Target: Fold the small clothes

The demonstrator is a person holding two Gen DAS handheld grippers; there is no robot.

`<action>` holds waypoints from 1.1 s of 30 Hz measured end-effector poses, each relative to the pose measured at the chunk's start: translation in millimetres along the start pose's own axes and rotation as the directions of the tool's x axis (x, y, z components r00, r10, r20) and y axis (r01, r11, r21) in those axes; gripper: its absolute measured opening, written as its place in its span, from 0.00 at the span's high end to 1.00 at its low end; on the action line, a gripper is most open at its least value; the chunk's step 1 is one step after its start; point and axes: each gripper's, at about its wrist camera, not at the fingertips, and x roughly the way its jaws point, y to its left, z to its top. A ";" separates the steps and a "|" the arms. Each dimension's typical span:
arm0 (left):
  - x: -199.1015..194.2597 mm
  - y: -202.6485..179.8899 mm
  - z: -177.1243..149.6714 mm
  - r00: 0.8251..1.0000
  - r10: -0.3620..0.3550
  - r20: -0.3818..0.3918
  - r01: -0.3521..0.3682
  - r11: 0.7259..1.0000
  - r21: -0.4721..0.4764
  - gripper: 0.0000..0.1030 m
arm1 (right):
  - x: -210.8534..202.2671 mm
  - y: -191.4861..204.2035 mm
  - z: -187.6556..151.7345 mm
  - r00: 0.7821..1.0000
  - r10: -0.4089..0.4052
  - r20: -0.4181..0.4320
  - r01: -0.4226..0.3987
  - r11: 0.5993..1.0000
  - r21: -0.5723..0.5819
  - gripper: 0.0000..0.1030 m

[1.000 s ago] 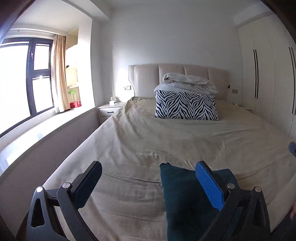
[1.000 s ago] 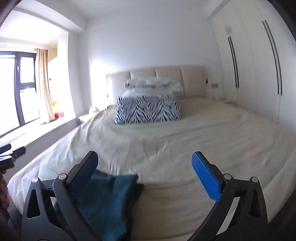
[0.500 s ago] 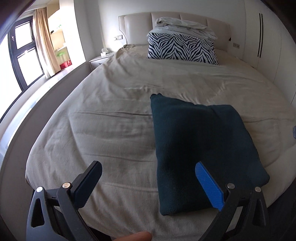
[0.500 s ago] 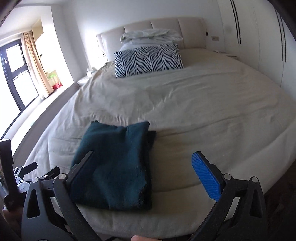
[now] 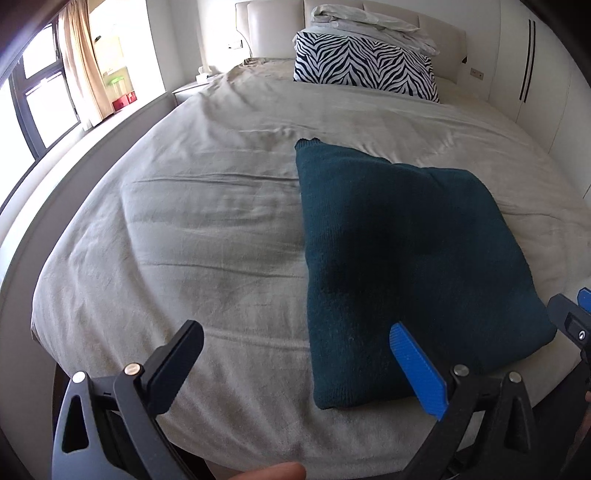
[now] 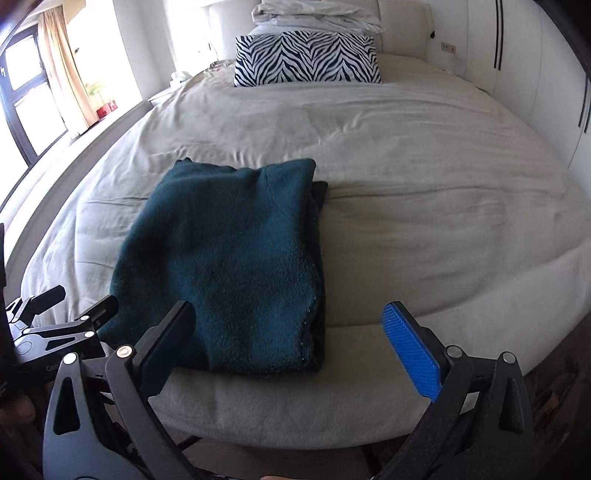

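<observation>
A dark teal knitted garment [image 5: 402, 258] lies folded into a rectangle on the beige bed [image 5: 207, 229], near its foot edge. It also shows in the right wrist view [image 6: 232, 258]. My left gripper [image 5: 295, 354] is open and empty, held above the bed's foot, with its blue finger over the garment's near edge. My right gripper [image 6: 291, 339] is open and empty, held above the garment's near right corner. The right gripper shows at the left wrist view's right edge [image 5: 576, 325], and the left gripper shows at the right wrist view's lower left [image 6: 62, 321].
A zebra-striped pillow [image 5: 364, 66] with a pale folded blanket [image 5: 369, 24] on it lies at the padded headboard. White wardrobes [image 6: 517, 55] stand on the right. A window [image 5: 40, 107] with a curtain and a ledge run along the left.
Both grippers have risen and tilted down towards the bed, so the whole folded garment has come into view. Both stay open and empty.
</observation>
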 end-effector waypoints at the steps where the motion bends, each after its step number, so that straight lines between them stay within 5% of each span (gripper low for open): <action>1: -0.1 0.2 -0.3 1.000 0.001 0.001 -0.001 1.000 -0.001 0.00 | 1.6 -1.5 -0.7 1.000 -0.001 -0.008 0.001 1.000 0.002 0.00; 33: 5.3 0.5 -3.3 1.000 -0.003 -0.012 0.003 1.000 -0.004 0.00 | 9.8 -2.2 -4.3 0.999 -0.008 -0.040 0.008 1.000 0.000 0.00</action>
